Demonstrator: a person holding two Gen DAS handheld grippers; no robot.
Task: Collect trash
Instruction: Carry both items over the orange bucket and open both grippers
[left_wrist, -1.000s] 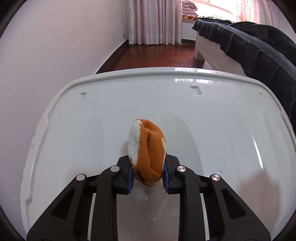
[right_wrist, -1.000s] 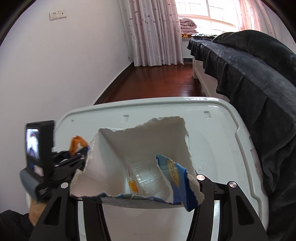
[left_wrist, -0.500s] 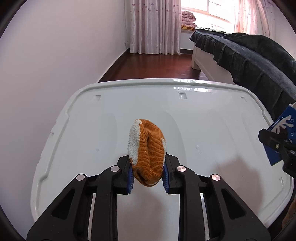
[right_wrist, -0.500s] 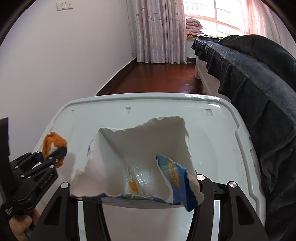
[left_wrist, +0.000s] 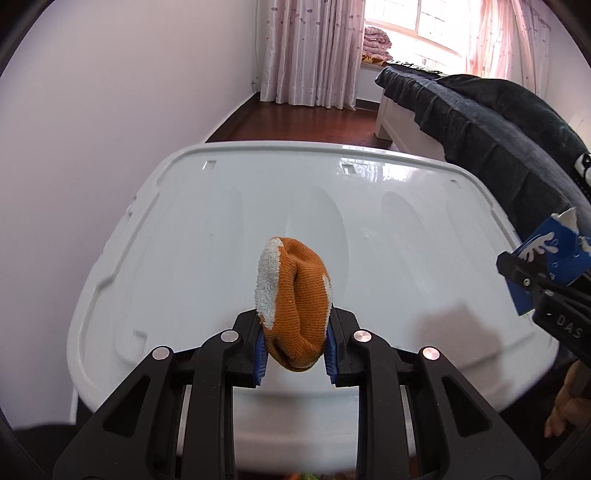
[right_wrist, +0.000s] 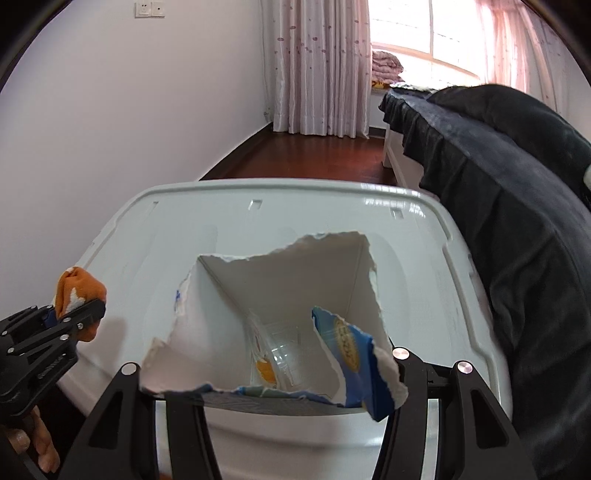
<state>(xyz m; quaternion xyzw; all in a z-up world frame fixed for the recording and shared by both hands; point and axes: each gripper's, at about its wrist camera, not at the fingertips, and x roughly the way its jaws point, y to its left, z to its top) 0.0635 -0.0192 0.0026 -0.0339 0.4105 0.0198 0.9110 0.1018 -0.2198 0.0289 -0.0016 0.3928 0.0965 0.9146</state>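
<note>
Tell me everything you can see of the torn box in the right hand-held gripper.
The torn box is a white-lined carton with a blue printed outside, its open end ripped ragged and facing the camera. A clear plastic tray with an orange patch sits deep inside. A blue flap hangs off its right front edge. The right hand-held gripper clamps it by both sides, above the white lid. From the left wrist view only a blue corner shows.

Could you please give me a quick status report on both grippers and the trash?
Left gripper shut on orange sock. Right gripper shut on torn carton. Both over white bin lid; nothing in the way.
</note>
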